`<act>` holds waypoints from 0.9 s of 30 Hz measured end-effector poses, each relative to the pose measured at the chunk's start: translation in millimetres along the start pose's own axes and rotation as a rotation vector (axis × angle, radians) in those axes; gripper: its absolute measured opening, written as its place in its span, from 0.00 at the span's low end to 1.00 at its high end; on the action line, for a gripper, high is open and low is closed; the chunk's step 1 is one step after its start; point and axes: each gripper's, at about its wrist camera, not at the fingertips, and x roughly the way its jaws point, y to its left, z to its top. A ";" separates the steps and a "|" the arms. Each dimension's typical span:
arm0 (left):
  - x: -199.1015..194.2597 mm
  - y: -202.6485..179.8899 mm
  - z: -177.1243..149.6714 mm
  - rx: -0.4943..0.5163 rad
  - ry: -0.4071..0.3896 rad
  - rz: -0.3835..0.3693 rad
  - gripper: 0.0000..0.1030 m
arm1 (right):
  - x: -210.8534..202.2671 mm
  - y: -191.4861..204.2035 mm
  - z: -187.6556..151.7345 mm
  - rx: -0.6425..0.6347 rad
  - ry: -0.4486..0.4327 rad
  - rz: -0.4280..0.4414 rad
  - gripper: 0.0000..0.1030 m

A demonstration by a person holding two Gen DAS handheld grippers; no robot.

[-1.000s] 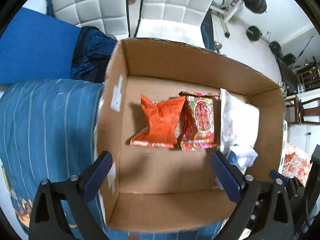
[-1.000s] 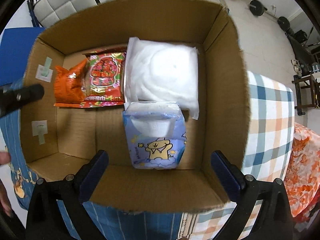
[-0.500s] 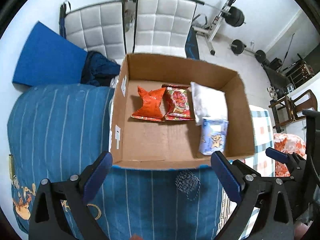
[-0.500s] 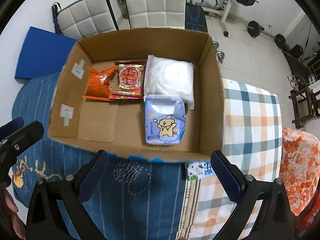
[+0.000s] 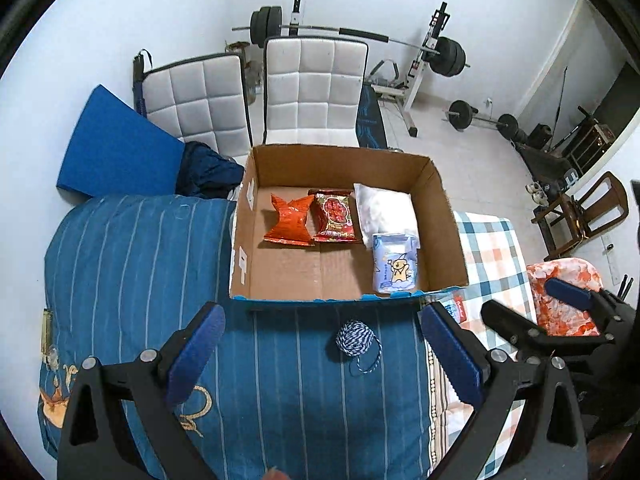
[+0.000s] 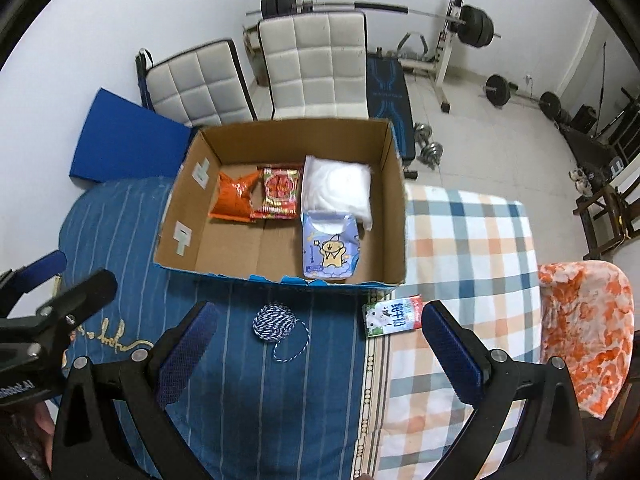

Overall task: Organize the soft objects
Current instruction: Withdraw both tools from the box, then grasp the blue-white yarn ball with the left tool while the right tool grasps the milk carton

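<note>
An open cardboard box (image 5: 450, 216) (image 6: 396, 184) stands on the bed. In it lie an orange snack bag (image 5: 289, 222) (image 6: 234, 196), a red snack bag (image 5: 334, 216) (image 6: 280, 192), a white soft pack (image 5: 386, 208) (image 6: 336, 188) and a purple tissue pack with a bear (image 5: 395, 266) (image 6: 330, 248). A blue-white yarn ball (image 5: 355, 338) (image 6: 275, 322) and a small carton (image 6: 394, 315) lie in front of the box. My left gripper (image 5: 320, 356) and right gripper (image 6: 316, 352) are both open and empty, held above the bed short of the box.
A blue striped blanket (image 5: 120, 264) covers the left of the bed, a checked cloth (image 6: 472, 248) the right. An orange-white cushion (image 6: 588, 320) lies at far right. White padded chairs (image 5: 312, 92), a blue mat (image 5: 116, 148) and weight equipment (image 6: 472, 28) stand behind.
Both grippers have pulled back and up from over the box. The yarn ball, the carton and the room have come into view. The box contents have not moved.
</note>
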 end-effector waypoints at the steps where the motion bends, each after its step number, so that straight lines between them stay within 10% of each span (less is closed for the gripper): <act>1: -5.4 -1.7 -2.4 -0.001 -0.009 0.002 0.98 | -7.6 -0.2 -1.3 -0.002 -0.017 -0.006 1.00; 15: -26.1 -12.3 -16.9 -0.042 -0.045 0.026 0.98 | -28.9 -18.7 -8.4 0.045 -0.043 0.008 1.00; 27: 111.0 -24.0 -53.1 -0.072 0.201 0.057 0.98 | 143.6 -103.6 -36.3 0.131 0.250 -0.033 1.00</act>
